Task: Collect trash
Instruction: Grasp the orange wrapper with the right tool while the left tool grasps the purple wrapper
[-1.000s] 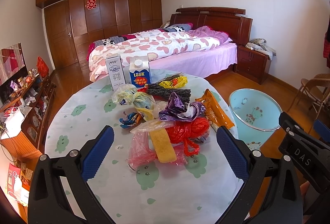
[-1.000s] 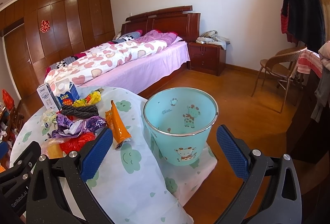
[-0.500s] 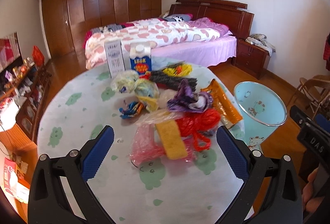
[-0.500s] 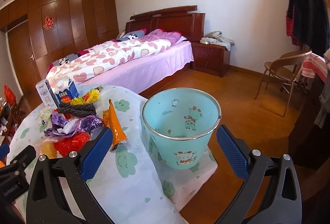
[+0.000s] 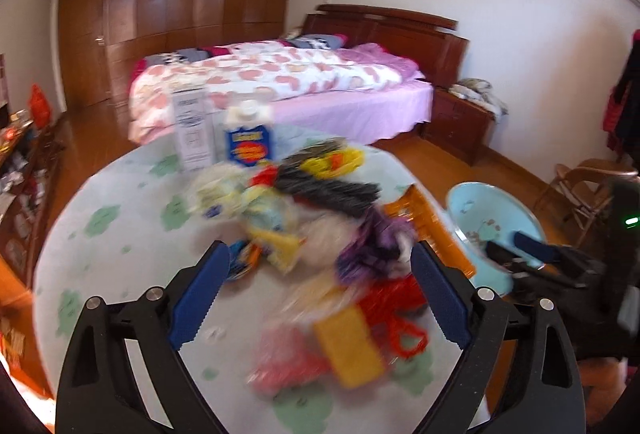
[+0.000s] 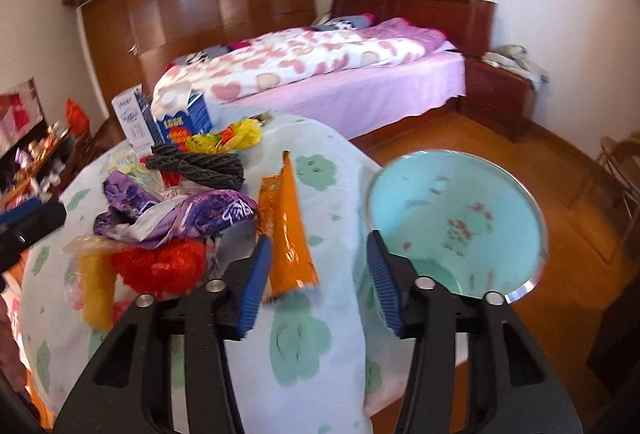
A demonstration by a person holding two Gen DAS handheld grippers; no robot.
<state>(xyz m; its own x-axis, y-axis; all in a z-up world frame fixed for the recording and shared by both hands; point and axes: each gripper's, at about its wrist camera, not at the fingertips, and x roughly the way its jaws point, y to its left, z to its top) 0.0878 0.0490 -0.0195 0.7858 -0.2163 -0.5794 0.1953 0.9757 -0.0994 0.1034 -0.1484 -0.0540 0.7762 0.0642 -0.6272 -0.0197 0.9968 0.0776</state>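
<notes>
The trash lies heaped on a round table (image 6: 304, 346) under a pale cloth with green blotches. The right gripper (image 6: 316, 280) hangs over the table's edge; its jaws have just been closing and now stand partly apart, grasping nothing, with the lower end of an orange wrapper (image 6: 286, 230) just beside the left finger. At two o'clock from that gripper a blue bin (image 6: 456, 222) stands on the floor against the table. The left gripper (image 5: 318, 294) hovers wide and unclenched above the blurred heap, a yellow sponge (image 5: 348, 344) and red netting (image 5: 390, 300) below it. Two cartons (image 5: 248, 142) stand at twelve o'clock.
</notes>
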